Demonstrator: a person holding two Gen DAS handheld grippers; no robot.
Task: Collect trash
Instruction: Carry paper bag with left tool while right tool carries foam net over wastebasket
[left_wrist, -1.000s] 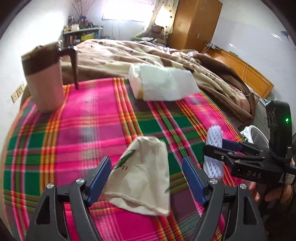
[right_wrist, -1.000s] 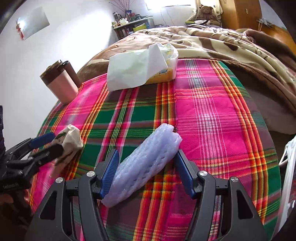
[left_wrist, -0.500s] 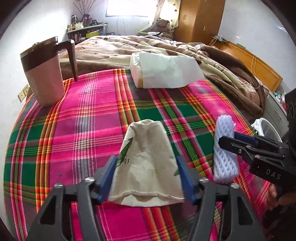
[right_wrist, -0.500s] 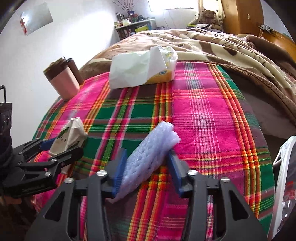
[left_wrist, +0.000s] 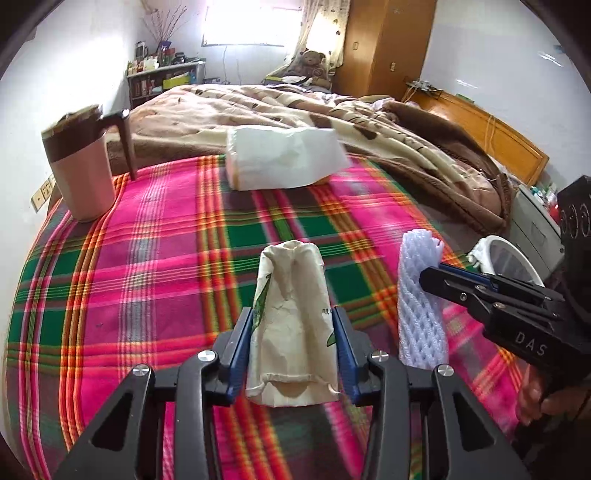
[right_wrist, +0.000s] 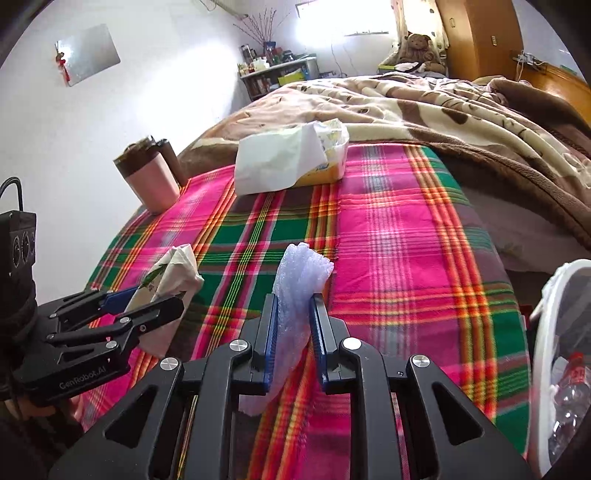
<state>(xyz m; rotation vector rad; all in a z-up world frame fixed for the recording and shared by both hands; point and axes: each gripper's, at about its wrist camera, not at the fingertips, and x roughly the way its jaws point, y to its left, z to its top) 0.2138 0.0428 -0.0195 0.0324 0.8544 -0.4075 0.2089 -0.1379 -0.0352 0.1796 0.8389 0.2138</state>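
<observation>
- Bedroom setting: a bed spread with a pink, green and orange plaid blanket (left_wrist: 155, 266), a rumpled brown and beige blanket (left_wrist: 295, 107) bunched beyond it, a wooden wardrobe (left_wrist: 384, 44) and a bright window on the far wall.
- On the plaid cloth, near its far edge, a pink mug with a brown lid and handle (left_wrist: 79, 166) stands upright; a tissue pack with white paper draped over it (left_wrist: 280, 162) lies well apart from the mug, also at the far edge.
- Left gripper (left_wrist: 293, 347): its jaws have just been closing and now the blue pads press both sides of a crumpled beige paper bag (left_wrist: 291, 317), which bulges out ahead of the fingers.
- Right gripper (right_wrist: 293, 328): its jaws have just been closing too, and they are clamped tight on a white foam net sleeve (right_wrist: 299, 280), squeezed thin between the pads, its ends sticking out above and below.
- Both grippers sit side by side over the near part of the plaid blanket, each visible in the other's view.
- A white bin (right_wrist: 550, 332) with plastic bottles inside shows beside the bed, at the right edge of the right wrist view.
</observation>
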